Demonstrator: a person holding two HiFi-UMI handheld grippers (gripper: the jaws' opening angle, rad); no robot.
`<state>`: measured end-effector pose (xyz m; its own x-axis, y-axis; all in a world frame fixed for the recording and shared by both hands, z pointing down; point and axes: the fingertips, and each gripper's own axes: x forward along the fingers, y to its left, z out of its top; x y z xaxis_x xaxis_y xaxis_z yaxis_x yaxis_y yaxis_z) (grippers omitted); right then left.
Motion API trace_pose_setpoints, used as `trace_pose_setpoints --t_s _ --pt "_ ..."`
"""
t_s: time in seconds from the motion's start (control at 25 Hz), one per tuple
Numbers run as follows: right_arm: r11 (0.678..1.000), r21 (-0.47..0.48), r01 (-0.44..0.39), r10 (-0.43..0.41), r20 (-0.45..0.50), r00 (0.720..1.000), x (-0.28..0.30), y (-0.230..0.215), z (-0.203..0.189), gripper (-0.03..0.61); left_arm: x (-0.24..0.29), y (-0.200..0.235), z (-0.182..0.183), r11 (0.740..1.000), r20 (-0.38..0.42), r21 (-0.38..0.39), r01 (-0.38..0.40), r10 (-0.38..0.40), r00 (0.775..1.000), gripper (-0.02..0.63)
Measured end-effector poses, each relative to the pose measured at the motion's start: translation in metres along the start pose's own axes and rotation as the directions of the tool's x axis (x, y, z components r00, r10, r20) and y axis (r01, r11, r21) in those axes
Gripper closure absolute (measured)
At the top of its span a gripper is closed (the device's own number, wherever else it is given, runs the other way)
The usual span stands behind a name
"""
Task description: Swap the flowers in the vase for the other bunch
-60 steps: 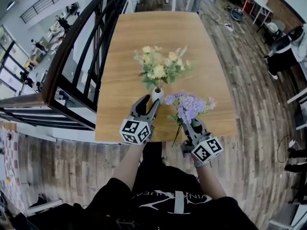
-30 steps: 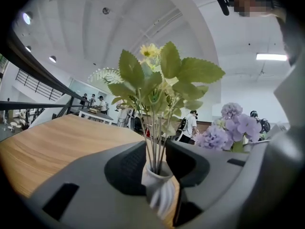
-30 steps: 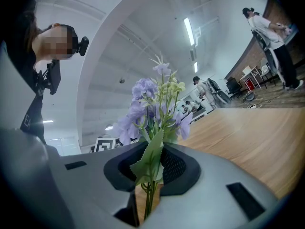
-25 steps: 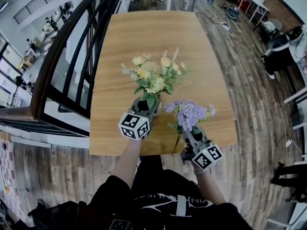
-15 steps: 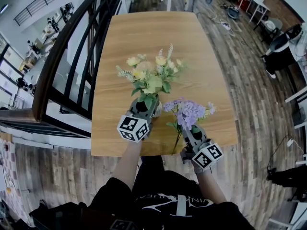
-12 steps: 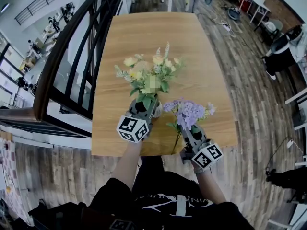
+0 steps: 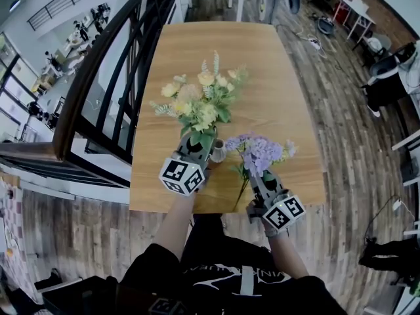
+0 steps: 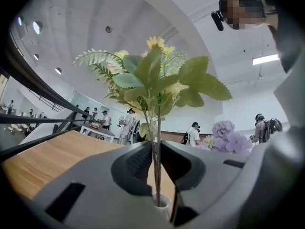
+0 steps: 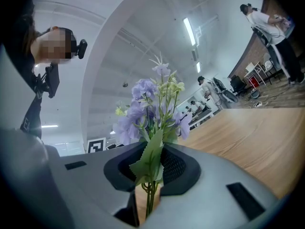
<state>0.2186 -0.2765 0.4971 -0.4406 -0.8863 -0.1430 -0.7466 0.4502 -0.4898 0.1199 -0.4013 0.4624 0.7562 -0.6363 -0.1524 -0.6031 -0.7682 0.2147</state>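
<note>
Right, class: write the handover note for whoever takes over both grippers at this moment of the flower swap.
Left gripper: jaws have just been closing, shut on the yellow bunch's stems; stem ends in the vase's mouth.
Right gripper: shut on the purple bunch, beside the vase.
Done: both bunches gripped.
Left: lift yellow clear, set it down, put purple in the vase.

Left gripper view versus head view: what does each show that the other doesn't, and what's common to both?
Only the left gripper view: the jaws of the left gripper, which have just been closing, pinched on the stems of the yellow bunch, whose ends reach into the mouth of the vase. Only the head view: the right gripper holding up the purple bunch beside the vase, and the full outline of the table. Both: the two bunches, the vase, the table.
</note>
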Motion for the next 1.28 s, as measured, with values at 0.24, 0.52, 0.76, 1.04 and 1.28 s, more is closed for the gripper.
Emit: trace_pose_setpoints --t_s 0.24,0.52,0.76,1.04,1.28 --pt "0.999 -0.014 -0.03 0.03 -0.001 1.0 0.009 0.01 0.013 0.508 -0.003 -0.001 0.024 1.0 0.026 0.007 -0.018 0.017 1.0 0.56" --pt "0.998 -0.036 -0.058 0.059 0.019 0.998 0.024 0.015 0.03 0.508 -0.007 -0.003 0.049 0.999 0.054 0.02 -0.028 0.027 0.998 0.562" --pt "0.995 -0.058 -0.083 0.085 0.032 0.996 0.038 0.021 0.039 0.508 -0.017 -0.001 0.069 0.998 0.078 0.04 -0.049 0.045 0.996 0.565" --pt "0.992 -0.087 -0.088 0.093 0.055 0.994 0.052 0.022 0.05 0.508 -0.032 0.014 0.078 0.996 0.08 0.048 -0.078 0.074 0.994 0.565" --pt "0.99 -0.109 -0.086 0.095 0.086 0.992 0.06 0.021 0.065 0.508 -0.047 0.022 0.073 0.994 0.07 0.037 -0.105 0.103 0.992 0.565"
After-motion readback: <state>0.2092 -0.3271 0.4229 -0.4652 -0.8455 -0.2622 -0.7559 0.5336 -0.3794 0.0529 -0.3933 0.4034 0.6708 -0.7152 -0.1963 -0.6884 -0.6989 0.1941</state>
